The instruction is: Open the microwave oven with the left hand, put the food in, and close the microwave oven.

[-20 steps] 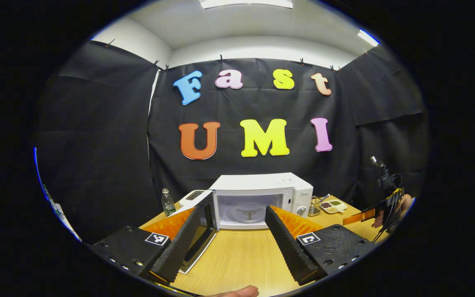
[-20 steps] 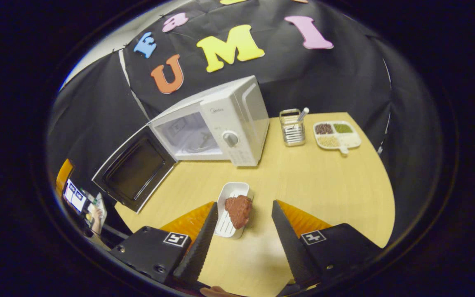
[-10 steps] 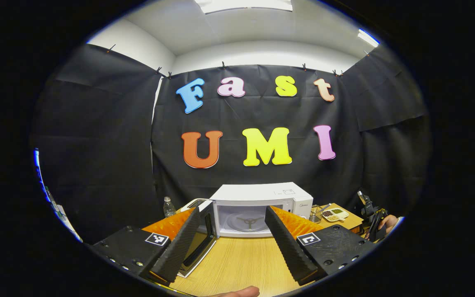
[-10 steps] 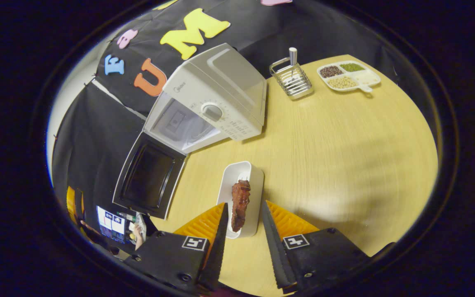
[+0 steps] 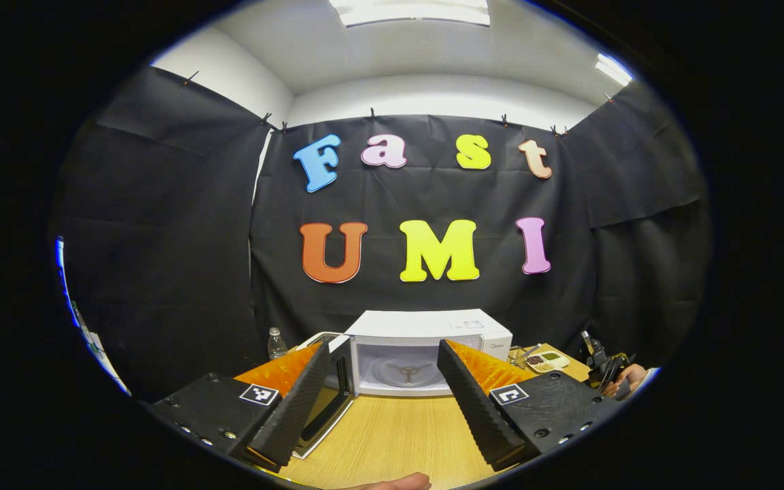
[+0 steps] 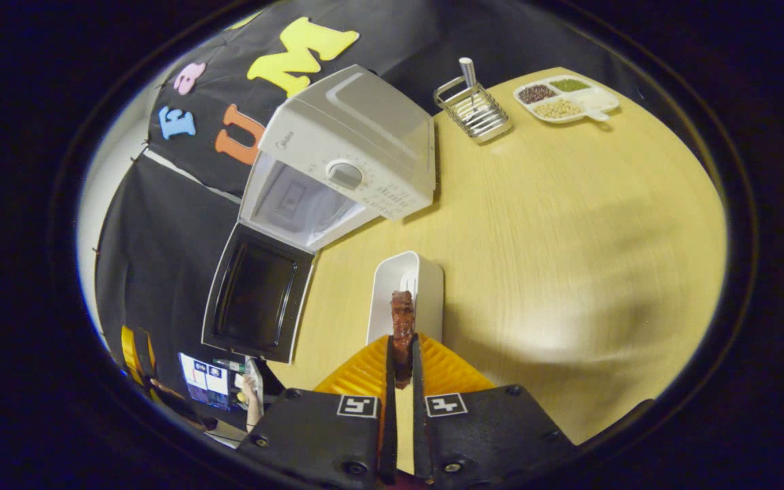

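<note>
Our right gripper [image 6: 400,364] fingers pinch the meat [image 6: 402,327] above its white tray [image 6: 407,292] on the desk [image 6: 569,224]. We lift straight, then carry it into the open microwave [image 6: 337,170]; left gripper [image 5: 385,401] waits spread.

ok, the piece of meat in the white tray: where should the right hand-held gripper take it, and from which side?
Across its narrow width, at the near end, coming from above. The meat stands on edge along the length of the white tray, so its flat sides face the fingers. The right hand-held gripper is already closed on that near end. The microwave door is open.
</note>
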`<move>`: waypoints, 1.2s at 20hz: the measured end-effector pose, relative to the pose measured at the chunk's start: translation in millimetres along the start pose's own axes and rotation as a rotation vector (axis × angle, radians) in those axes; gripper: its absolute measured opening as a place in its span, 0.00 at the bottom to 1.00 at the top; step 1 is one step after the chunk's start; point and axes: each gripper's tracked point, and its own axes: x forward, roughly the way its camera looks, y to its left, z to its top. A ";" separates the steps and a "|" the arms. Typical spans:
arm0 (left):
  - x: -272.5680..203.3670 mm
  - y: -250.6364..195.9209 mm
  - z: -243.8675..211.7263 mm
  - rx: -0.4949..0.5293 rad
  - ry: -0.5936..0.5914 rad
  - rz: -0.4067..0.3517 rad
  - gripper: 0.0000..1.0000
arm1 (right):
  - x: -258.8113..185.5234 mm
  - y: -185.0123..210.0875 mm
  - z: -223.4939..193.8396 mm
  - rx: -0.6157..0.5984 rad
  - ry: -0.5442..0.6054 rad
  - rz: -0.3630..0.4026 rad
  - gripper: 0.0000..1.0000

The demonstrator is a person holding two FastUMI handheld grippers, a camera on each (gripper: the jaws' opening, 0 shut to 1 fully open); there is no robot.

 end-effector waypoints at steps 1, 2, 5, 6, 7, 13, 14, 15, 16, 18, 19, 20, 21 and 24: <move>-0.4 0.9 -1.2 0.003 0.002 -0.003 0.97 | -6.6 4.5 -1.6 -0.036 -0.016 -0.018 0.12; -0.9 3.3 -2.5 0.006 0.005 -0.003 0.97 | -12.7 10.8 -2.7 -0.071 -0.026 -0.030 0.12; -2.5 7.9 -6.3 0.009 0.001 -0.007 0.97 | -25.2 32.3 -5.9 -0.185 -0.063 -0.072 0.12; -2.5 9.7 -8.6 0.012 -0.005 -0.014 0.97 | -27.1 39.2 -6.5 -0.226 -0.081 -0.095 0.11; -2.2 11.6 -10.4 0.013 -0.012 -0.020 0.97 | -28.4 46.4 -7.0 -0.267 -0.100 -0.120 0.11; -8.8 38.1 -30.1 0.011 0.011 -0.008 0.97 | -13.8 107.3 -0.3 -0.530 -0.257 -0.257 0.12; -9.6 42.3 -29.3 0.036 -0.007 -0.008 0.97 | -8.8 115.5 3.1 -0.576 -0.290 -0.289 0.11; -11.3 44.3 -32.0 0.049 -0.010 -0.011 0.96 | -3.4 125.0 6.0 -0.622 -0.325 -0.318 0.11; -14.0 43.6 -37.1 0.052 -0.006 -0.021 0.96 | 2.2 136.5 10.0 -0.661 -0.362 -0.334 0.12; -17.1 44.7 -43.7 0.042 0.008 -0.031 0.97 | 15.3 156.2 14.4 -0.710 -0.412 -0.356 0.12; -16.3 47.8 -46.3 0.036 0.015 -0.024 0.97 | 23.5 166.0 15.5 -0.724 -0.422 -0.356 0.12; -15.4 53.5 -49.4 0.029 0.024 -0.008 0.96 | 34.5 175.4 15.2 -0.730 -0.428 -0.350 0.11; -13.3 58.6 -53.2 0.024 0.039 0.009 0.97 | 44.9 183.5 17.2 -0.735 -0.434 -0.347 0.11; -10.9 65.7 -64.4 0.007 0.082 0.030 0.97 | 77.9 200.3 28.5 -0.720 -0.460 -0.344 0.11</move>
